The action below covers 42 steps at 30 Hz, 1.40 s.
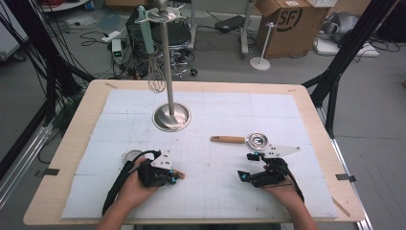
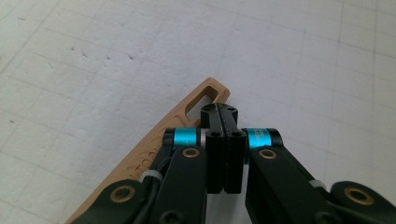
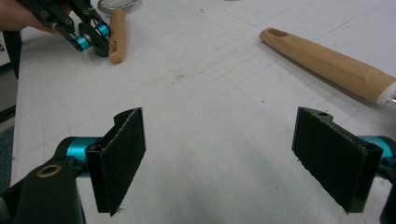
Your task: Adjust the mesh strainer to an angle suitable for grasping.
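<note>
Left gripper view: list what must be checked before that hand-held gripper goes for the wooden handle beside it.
1. Left hand-held gripper open for a grasp: not ok, its jaws are pressed together with nothing between them.
2. Wooden handle close at hand: ok, it lies flat on the mat by the jaw tips.
3. Right hand-held gripper free: ok, its jaws are wide apart and empty.
4. Second utensil out of the way: ok, it lies apart, ahead of the right hand-held gripper.
5. Free hook on the stand: cannot tell; a whisk hangs there.
</note>
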### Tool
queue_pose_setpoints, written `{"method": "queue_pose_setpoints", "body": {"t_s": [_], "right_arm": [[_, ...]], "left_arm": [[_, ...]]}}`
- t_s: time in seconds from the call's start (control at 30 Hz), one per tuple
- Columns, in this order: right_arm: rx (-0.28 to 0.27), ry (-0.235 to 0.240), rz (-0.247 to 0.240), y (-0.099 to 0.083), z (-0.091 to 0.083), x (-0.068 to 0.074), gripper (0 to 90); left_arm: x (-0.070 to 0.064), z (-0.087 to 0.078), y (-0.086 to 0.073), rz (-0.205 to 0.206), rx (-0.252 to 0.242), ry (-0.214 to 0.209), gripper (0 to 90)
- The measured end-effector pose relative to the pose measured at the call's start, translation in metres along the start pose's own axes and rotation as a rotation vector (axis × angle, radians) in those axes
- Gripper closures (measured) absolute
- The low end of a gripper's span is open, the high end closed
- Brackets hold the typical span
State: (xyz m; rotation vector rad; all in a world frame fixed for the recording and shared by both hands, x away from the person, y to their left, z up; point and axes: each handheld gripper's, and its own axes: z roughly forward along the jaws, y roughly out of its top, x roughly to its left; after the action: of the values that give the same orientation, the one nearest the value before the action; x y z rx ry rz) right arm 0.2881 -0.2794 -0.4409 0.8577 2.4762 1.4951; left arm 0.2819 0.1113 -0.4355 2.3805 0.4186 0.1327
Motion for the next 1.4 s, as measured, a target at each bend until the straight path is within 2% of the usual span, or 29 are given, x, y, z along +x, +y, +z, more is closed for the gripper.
{"method": "queue_pose_setpoints", "body": {"t_s": [0.13, 0.17, 0.3, 0.43, 0.53, 0.63, 0.77, 0.9, 1.03, 1.17, 1.23, 1.3, 1.37, 1.4], "right_arm": [[0.002, 0.004, 0.004, 0.0, 0.0, 0.0, 16.7], [0.002, 0.004, 0.003, 0.0, 0.001, 0.0, 16.7], [0.004, 0.002, 0.003, 0.0, 0.001, 0.0, 16.7], [0.004, 0.005, 0.005, 0.0, 0.0, 0.0, 16.8], [0.009, -0.001, 0.001, 0.0, 0.001, 0.0, 16.7], [0.009, 0.001, -0.002, 0.0, 0.001, 0.0, 16.7], [0.014, 0.0, 0.0, 0.0, 0.001, 0.001, 16.7], [0.013, 0.0, 0.003, 0.0, 0.002, 0.001, 16.7], [0.015, 0.0, 0.003, 0.0, 0.003, 0.0, 16.7], [0.016, 0.0, 0.007, 0.0, 0.003, 0.001, 16.7], [0.016, -0.002, 0.002, 0.0, 0.003, 0.0, 16.7], [0.015, -0.001, 0.002, 0.0, 0.003, 0.0, 16.7], [0.017, -0.001, 0.004, -0.001, 0.003, 0.0, 16.7], [0.018, -0.001, 0.006, -0.001, 0.003, 0.0, 16.7]], "left_arm": [[0.003, 0.004, 0.004, -0.031, -0.006, 0.007, 89.6], [0.004, 0.005, 0.005, -0.026, -0.002, 0.006, 89.6], [0.005, 0.005, 0.011, -0.04, -0.035, 0.017, 89.6], [0.008, -0.006, 0.01, -0.07, -0.093, 0.016, 88.0], [0.012, -0.017, 0.006, -0.078, -0.104, 0.04, 82.6], [0.018, -0.031, 0.0, -0.11, -0.125, 0.07, 72.6], [0.026, -0.041, -0.011, -0.133, -0.102, 0.104, 60.6], [0.031, -0.044, -0.02, -0.14, -0.063, 0.111, 52.9], [0.034, -0.042, -0.021, -0.099, -0.006, 0.117, 48.3], [0.037, -0.037, -0.018, -0.072, 0.023, 0.123, 45.8], [0.039, -0.032, -0.017, -0.072, 0.052, 0.126, 44.7], [0.04, -0.027, -0.018, -0.053, 0.085, 0.134, 44.4], [0.037, -0.025, -0.017, -0.053, 0.088, 0.143, 43.4], [0.037, -0.025, -0.017, -0.039, 0.096, 0.144, 43.6]]}}
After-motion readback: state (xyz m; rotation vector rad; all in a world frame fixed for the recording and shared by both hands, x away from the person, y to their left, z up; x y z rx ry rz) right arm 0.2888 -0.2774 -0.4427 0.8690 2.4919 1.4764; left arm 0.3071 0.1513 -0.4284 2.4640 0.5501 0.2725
